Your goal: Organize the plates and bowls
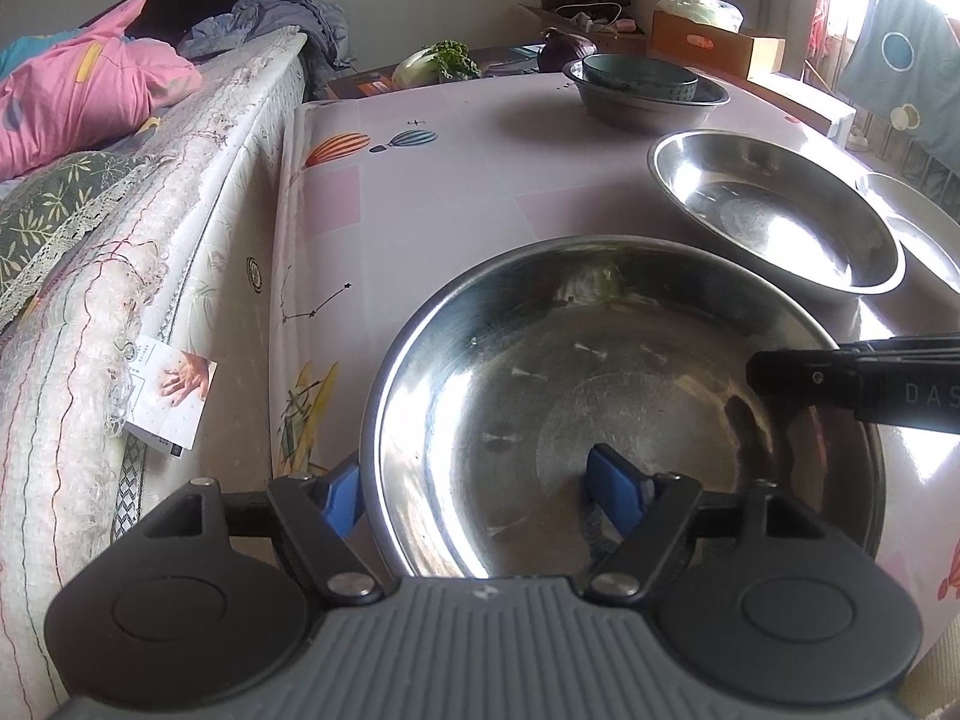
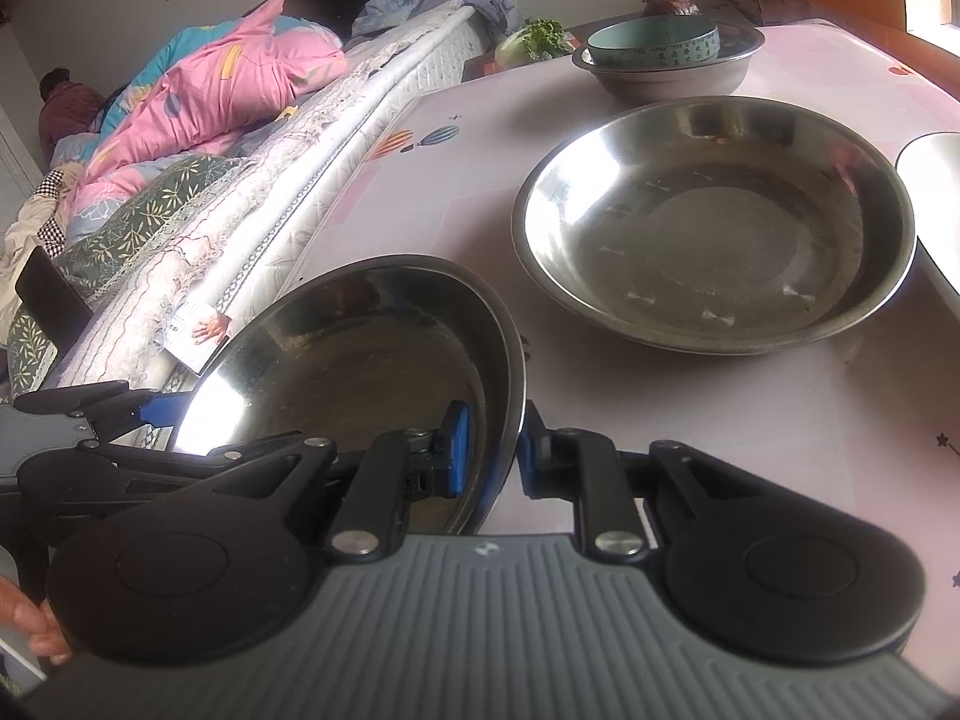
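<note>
Right hand-held gripper (image 2: pixel 487 455) clamps the near steel plate's (image 2: pixel 372 354) rim.

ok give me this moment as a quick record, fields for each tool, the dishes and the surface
left tool: open, pads straddle the near steel plate's rim, not pressing
right tool: shut on the near steel plate at its rim
second steel plate: empty, on the table, apart from the near one
far stack: teal bowl sits in a grey bowl
surface: pink table, bed alongside
</note>
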A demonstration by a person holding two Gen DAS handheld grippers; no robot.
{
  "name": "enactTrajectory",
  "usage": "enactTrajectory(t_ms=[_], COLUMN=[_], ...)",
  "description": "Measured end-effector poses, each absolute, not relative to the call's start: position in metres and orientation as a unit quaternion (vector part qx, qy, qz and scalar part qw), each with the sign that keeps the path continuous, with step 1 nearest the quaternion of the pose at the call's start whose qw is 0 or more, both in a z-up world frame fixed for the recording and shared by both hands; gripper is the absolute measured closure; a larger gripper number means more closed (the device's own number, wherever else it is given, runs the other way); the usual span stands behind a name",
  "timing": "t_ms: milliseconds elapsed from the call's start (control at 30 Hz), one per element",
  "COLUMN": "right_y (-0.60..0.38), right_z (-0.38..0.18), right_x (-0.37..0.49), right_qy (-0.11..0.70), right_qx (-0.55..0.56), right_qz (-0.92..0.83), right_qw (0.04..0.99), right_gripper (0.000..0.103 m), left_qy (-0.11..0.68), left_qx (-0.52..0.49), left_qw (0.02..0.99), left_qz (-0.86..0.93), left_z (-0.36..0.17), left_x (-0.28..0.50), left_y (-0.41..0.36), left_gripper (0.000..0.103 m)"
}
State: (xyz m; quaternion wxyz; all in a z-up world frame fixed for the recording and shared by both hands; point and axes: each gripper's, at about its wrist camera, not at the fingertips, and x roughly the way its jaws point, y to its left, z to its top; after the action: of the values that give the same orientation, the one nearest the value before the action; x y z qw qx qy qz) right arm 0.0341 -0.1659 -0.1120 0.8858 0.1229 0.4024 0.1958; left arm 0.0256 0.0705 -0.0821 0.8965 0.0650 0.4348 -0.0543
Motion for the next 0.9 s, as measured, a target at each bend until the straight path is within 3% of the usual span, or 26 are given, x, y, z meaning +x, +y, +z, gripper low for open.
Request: enactTrajectory(t_ms=[900], right_y=[-0.1604], right_z=[-0.1082], right_x=[0.0296], right_qy=[0.398], right_qx=[0.092], right_qz=[0.186], right_qw=[0.893], right_gripper=[0.086], left_qy=[0.440], left_qx=[0.082], left_qw=[0.893], left_qz=[-0.052], left_z=[-0.0762], left_x=[0.0206], left_y=[0.0628], left_gripper=[0.026])
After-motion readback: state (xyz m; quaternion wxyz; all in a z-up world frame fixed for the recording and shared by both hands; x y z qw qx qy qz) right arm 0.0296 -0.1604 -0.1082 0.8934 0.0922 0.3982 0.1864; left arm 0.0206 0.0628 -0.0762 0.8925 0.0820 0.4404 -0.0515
